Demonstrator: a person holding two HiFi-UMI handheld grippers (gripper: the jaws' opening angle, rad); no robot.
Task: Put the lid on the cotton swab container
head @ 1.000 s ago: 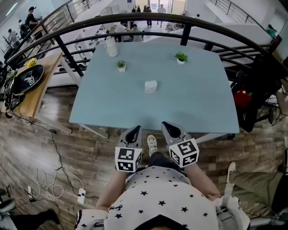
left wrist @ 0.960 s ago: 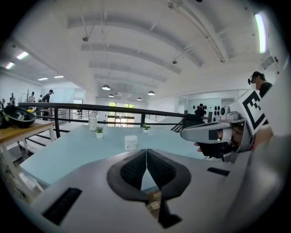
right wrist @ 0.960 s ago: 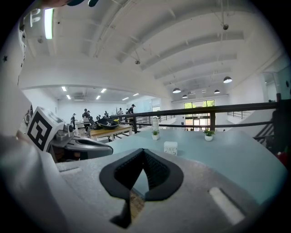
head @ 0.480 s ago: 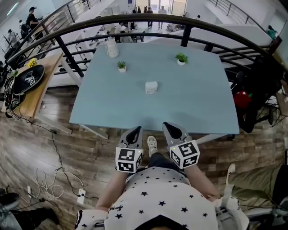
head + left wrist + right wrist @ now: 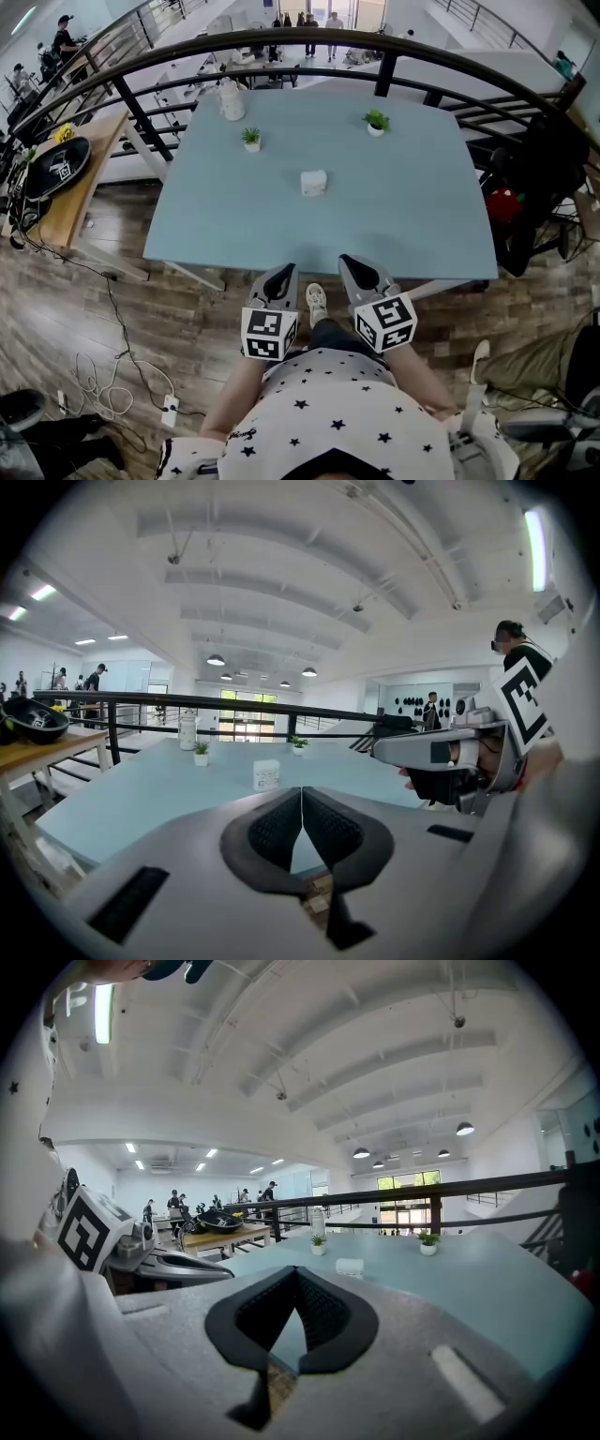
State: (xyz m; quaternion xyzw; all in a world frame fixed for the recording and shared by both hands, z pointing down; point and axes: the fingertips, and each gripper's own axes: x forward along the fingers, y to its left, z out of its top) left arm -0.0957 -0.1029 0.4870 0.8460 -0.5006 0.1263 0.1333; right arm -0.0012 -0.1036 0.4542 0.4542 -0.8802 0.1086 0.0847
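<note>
Both grippers wait at the table's near edge, the left gripper (image 5: 278,273) and the right gripper (image 5: 355,268) each with jaws pressed together on nothing, well short of the work. The small white swab container (image 5: 314,182) stands alone near mid-table, at 12 o'clock from them. From here no separate lid can be made out, nor whether swabs are inside, so a reach risks going for the wrong part. Arriving with jaws together could also nudge the light box along the smooth table (image 5: 412,220). Beyond it, one pot (image 5: 251,139) at 11 o'clock and a second pot (image 5: 376,121) at 1 o'clock each hold a green plant. A pale jar (image 5: 232,98) stands at the far edge, its contents unclear.
</note>
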